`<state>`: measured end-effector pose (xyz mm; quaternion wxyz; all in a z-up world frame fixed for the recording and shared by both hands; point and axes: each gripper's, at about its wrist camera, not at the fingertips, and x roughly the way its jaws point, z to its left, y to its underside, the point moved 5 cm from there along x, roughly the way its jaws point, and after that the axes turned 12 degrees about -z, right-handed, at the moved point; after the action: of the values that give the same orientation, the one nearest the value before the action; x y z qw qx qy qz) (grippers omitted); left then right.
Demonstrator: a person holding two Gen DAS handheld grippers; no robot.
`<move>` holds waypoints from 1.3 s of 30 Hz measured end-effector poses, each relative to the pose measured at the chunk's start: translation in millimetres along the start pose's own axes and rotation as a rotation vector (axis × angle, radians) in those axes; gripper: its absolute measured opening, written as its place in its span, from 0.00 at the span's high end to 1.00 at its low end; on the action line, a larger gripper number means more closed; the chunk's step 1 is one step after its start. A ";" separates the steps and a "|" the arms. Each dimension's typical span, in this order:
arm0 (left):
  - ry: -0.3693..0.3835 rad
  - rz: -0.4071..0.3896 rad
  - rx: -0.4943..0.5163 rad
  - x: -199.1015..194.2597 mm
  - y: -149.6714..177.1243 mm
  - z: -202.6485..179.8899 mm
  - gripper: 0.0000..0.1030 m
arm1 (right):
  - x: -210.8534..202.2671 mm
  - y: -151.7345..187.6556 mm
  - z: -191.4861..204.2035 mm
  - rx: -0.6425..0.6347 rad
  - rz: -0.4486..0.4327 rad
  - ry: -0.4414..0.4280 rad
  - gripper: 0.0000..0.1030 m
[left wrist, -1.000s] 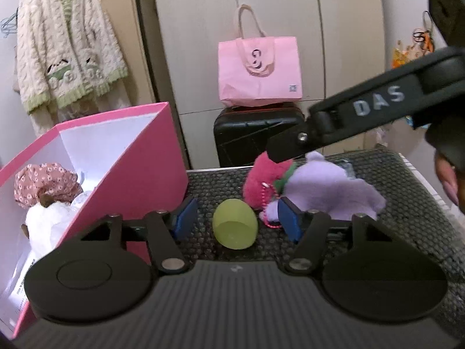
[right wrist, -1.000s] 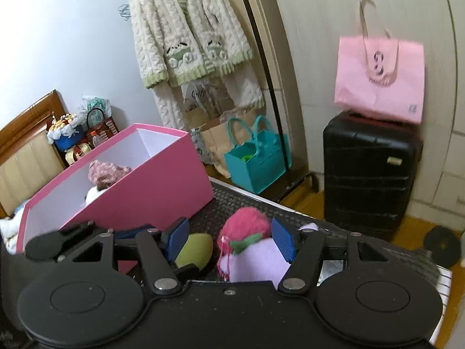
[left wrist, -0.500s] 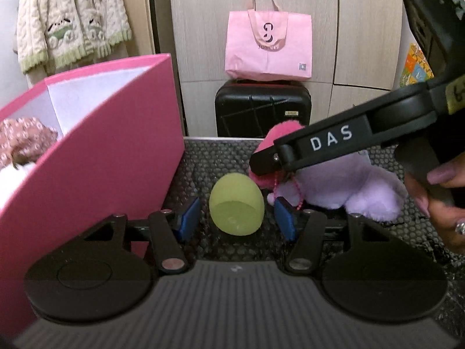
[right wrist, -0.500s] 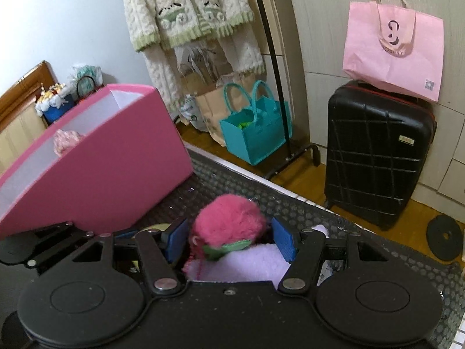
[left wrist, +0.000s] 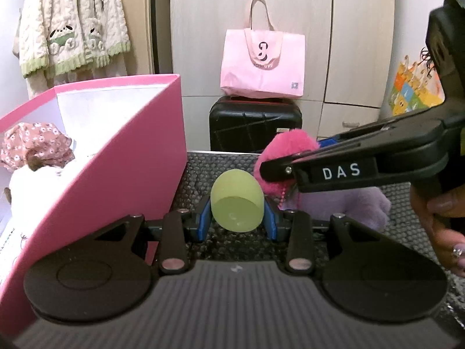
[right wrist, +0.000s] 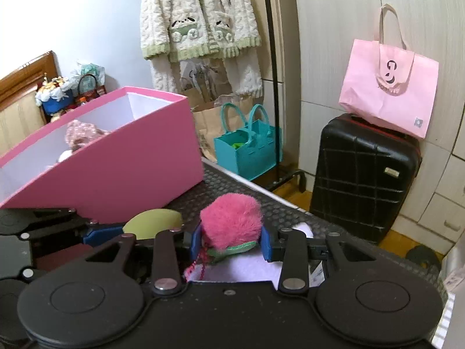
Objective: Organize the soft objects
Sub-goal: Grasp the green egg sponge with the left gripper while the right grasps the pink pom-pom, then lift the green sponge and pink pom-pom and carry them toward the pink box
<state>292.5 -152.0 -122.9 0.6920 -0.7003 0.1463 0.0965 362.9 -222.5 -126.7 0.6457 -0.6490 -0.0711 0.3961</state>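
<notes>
Softness is the whole matter with these things. Leftmost, just to the left of the left gripper (left wrist: 237,221), stands the pink box (left wrist: 122,174), open-topped, with a floral-capped plush (left wrist: 35,148) already lying inside; its card wall looks light and liable to slide if bumped.

Between that gripper's blue pads sits the yellow-green squishy egg (left wrist: 237,206), pinched across its broad middle with both pads touching its sides. It seems light and springy, smooth-skinned and probably a little slippery, so a hold at the widest part looks safer than one near the tapered end, where it could squirt out forwards.

Further right, the right gripper (right wrist: 231,242) is narrowed onto the pink fluffy pom-pom (right wrist: 231,222), which fills the gap between its pads. The fur likely compresses a good deal, so the real grip is on the core beneath. Below it hang a green collar, a beaded pink string (right wrist: 197,261) and the lavender plush body (left wrist: 348,203), which rests on the black dimpled mat (left wrist: 407,189) under and behind the claw. Lifted by the pom-pom alone, the floppy body would probably dangle and swing; it weighs little, though the string might snag.
</notes>
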 end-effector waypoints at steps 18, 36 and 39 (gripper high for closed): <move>0.127 0.026 -0.033 -50.4 7.8 1.8 0.65 | -69.0 9.5 32.4 0.120 -0.072 0.013 0.57; 0.314 0.132 0.041 -111.0 20.7 1.8 0.64 | -141.7 66.1 77.2 0.217 -0.034 0.238 0.56; 0.334 0.121 0.057 -124.0 20.7 3.9 0.64 | -150.8 72.6 89.9 0.225 -0.044 0.248 0.56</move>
<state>169.4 -139.2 -100.5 0.6704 -0.6766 0.3041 0.0161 176.1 -254.6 -114.6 0.7265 -0.6148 0.0399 0.3042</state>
